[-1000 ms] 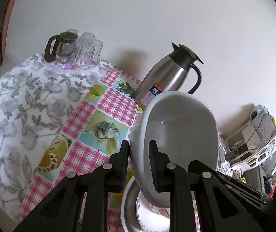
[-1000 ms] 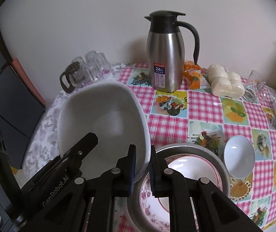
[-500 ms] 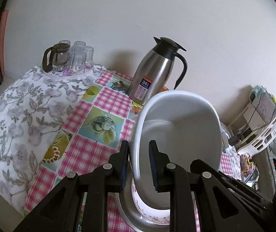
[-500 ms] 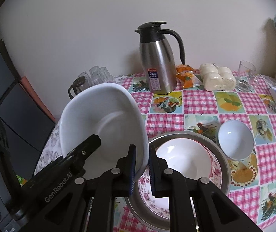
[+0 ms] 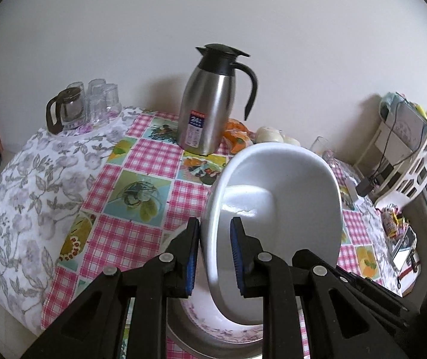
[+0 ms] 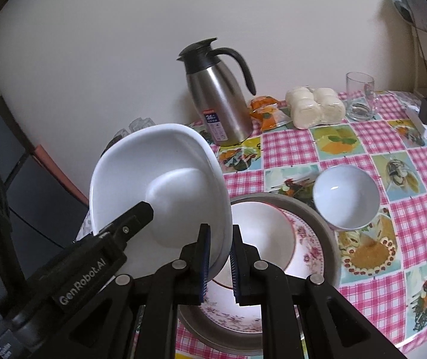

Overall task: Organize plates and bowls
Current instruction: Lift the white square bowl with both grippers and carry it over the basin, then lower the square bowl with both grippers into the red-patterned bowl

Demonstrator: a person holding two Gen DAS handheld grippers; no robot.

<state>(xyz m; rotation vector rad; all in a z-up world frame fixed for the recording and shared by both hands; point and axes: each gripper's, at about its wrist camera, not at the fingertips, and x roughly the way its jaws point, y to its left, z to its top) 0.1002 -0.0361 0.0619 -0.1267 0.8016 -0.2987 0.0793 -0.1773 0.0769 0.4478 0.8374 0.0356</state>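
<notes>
While pinched both sides, white dish (image 6: 165, 179) aloft.

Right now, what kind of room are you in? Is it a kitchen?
Probably a home dining corner, maybe by a kitchen. A table with a checked fruit-print tablecloth stands against a plain wall, holding a steel thermos jug, wrapped buns and stacked dishes.

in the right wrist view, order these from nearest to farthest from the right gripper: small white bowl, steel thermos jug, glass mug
From the right gripper:
1. small white bowl, just right of the stacked dishes, on the checked cloth.
2. steel thermos jug, straight back by the wall.
3. glass mug, far back right corner, beyond the wrapped buns.
</notes>
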